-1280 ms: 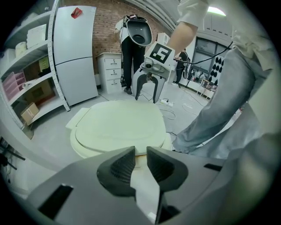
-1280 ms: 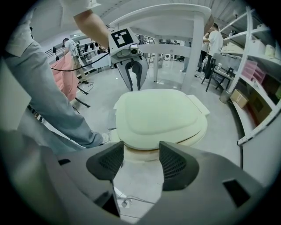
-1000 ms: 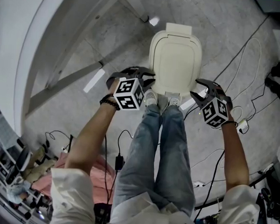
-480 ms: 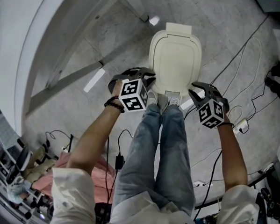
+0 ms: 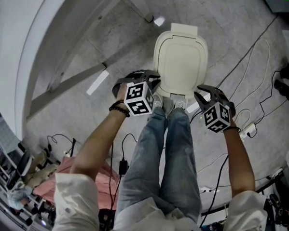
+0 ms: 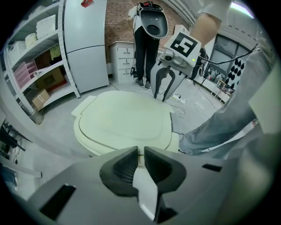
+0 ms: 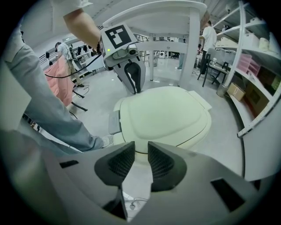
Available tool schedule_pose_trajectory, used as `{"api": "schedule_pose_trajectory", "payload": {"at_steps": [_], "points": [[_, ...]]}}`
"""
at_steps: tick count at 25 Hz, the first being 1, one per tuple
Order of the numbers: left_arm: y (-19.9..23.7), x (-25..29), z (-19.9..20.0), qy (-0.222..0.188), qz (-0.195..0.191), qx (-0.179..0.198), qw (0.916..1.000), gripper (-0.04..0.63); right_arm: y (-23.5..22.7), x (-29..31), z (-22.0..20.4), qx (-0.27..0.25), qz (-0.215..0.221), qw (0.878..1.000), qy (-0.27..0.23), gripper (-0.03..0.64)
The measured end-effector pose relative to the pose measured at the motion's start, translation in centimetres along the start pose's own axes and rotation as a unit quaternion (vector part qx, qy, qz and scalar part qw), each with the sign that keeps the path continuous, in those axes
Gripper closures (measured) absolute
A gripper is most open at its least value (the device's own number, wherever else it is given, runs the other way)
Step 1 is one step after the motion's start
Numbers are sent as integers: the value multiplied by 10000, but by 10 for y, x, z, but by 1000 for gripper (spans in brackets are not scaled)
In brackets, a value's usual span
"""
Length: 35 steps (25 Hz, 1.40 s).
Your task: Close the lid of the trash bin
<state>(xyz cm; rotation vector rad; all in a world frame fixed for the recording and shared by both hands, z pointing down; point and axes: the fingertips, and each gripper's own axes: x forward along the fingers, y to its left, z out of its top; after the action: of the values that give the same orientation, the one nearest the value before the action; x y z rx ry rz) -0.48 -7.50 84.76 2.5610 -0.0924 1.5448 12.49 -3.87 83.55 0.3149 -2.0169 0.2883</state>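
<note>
The cream trash bin stands on the floor ahead of my feet, and its lid [image 5: 181, 59] lies flat down on it. My left gripper [image 5: 152, 82] hangs just off the lid's near left edge. Its jaws are nearly together, with nothing between them [image 6: 141, 150]. My right gripper [image 5: 200, 96] hangs off the near right edge. Its jaws are closing, with a narrow gap left and nothing between them [image 7: 141, 145]. Both gripper views look across the lowered lid [image 6: 125, 118] [image 7: 164, 114] and show the other gripper beyond it.
My shoes [image 5: 157, 101] stand at the bin's front by its grey pedal [image 7: 114, 122]. Cables [image 5: 244, 60] run over the floor on the right. A white table leg and frame [image 5: 64, 79] lie to the left, and shelving [image 6: 35, 66] stands behind.
The right gripper's jaws have drawn closer together and it has edged slightly toward the bin. The left gripper's marker cube has turned a little. The lid has not moved.
</note>
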Motion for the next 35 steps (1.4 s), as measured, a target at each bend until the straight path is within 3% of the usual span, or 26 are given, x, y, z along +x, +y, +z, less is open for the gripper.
{"api": "schedule_pose_trajectory", "payload": {"at_steps": [14, 20, 23, 28, 32, 35], "points": [[2, 1, 0, -48, 108, -59, 9999, 540, 1, 4, 1, 364, -108, 9992, -108, 546], [14, -23, 22, -796, 754, -471, 9928, 566, -12, -19, 19, 1035, -561, 9907, -679, 598], [15, -48, 38, -1246, 991, -892, 9832, 569, -21, -52, 30, 1731, -952, 9737, -1133, 598], [32, -108, 69, -2037, 1422, -1611, 9552, 569, -63, -127, 55, 2829, -1833, 9184, -2070, 598], [25, -170, 102, -2513, 1572, -1863, 9367, 569, -75, -199, 84, 3330, -2145, 8786, -2666, 598], [20, -230, 131, -2863, 1738, -2028, 9202, 570, -75, -259, 114, 3395, -2292, 8604, -3031, 598]]}}
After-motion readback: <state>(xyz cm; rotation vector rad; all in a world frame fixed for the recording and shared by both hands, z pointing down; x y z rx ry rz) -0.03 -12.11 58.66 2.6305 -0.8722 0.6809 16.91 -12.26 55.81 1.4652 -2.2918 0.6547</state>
